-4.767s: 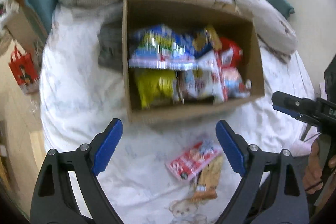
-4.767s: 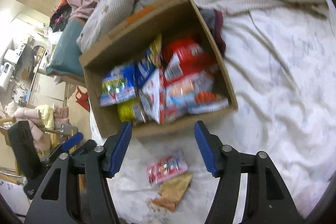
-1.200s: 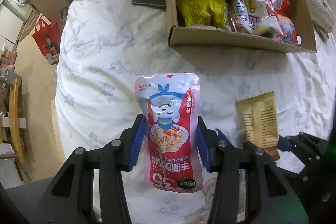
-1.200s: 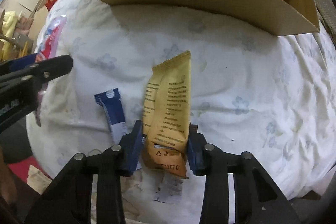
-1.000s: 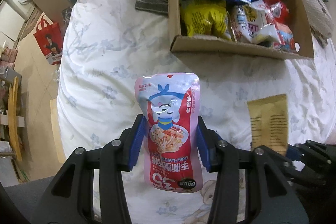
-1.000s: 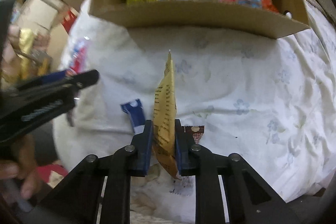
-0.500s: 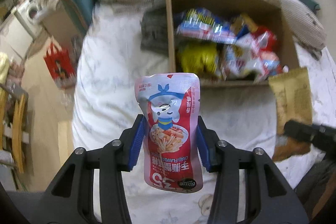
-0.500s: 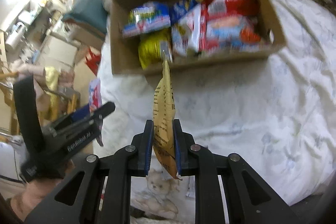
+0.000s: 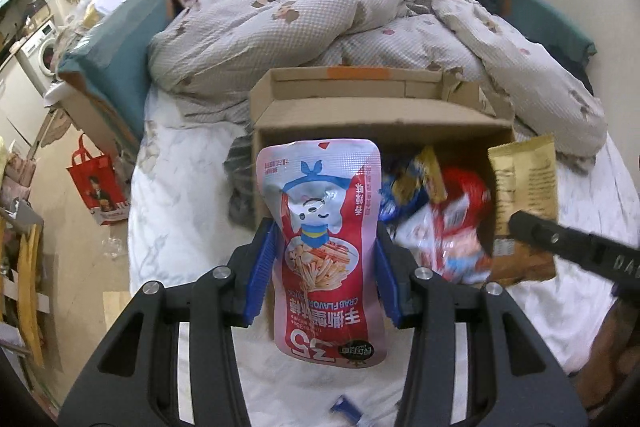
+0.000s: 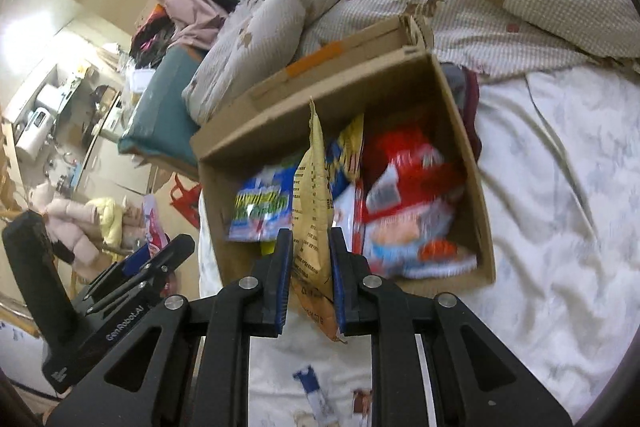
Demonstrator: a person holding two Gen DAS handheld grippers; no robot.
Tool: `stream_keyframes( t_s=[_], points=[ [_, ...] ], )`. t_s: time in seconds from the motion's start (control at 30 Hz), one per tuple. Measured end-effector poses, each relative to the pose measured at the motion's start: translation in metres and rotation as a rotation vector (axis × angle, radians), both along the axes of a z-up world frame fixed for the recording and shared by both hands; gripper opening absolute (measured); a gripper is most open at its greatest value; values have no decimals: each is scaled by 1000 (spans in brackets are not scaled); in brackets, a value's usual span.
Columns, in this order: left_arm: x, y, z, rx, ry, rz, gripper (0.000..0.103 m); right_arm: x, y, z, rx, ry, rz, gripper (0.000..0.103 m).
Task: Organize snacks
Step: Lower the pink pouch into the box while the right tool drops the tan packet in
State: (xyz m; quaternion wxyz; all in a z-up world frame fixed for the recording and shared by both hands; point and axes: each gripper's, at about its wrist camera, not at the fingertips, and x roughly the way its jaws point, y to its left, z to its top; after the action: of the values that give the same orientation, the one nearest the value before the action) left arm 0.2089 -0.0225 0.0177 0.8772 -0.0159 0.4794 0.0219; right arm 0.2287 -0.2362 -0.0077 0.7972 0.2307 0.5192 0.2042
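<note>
Over the bed, left tongs (image 9: 322,263) clamp the pink pouch (image 9: 324,239), right tongs (image 10: 310,279) pinch the tan packet (image 10: 310,211), both poised to drop into the box (image 10: 452,131).

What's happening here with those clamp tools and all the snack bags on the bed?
A person is tidying snacks with a handheld clamp in each hand. The left gripper has its jaws shut on a pink crab stick pouch, and the right gripper pinches a tan snack packet edge-on. Both are held in the air in front of an open cardboard box on the bed, which already holds several snack bags. Neither has been dropped in yet.
</note>
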Motion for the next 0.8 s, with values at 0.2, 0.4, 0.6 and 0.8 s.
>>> stream_keyframes(
  t_s=[0.2, 0.4, 0.6, 0.8],
  points=[
    [32, -22, -19, 34, 24, -7, 42, 15, -8, -18, 27, 5, 5, 19],
    [42, -32, -23, 67, 11, -16, 43, 24, -13, -36, 20, 53, -13, 19],
    [51, -34, -30, 83, 24, -18, 43, 26, -17, -42, 26, 93, -38, 19],
    [55, -32, -37, 84, 45, 0, 45, 28, -23, -49, 60, 120, -67, 19]
  ],
)
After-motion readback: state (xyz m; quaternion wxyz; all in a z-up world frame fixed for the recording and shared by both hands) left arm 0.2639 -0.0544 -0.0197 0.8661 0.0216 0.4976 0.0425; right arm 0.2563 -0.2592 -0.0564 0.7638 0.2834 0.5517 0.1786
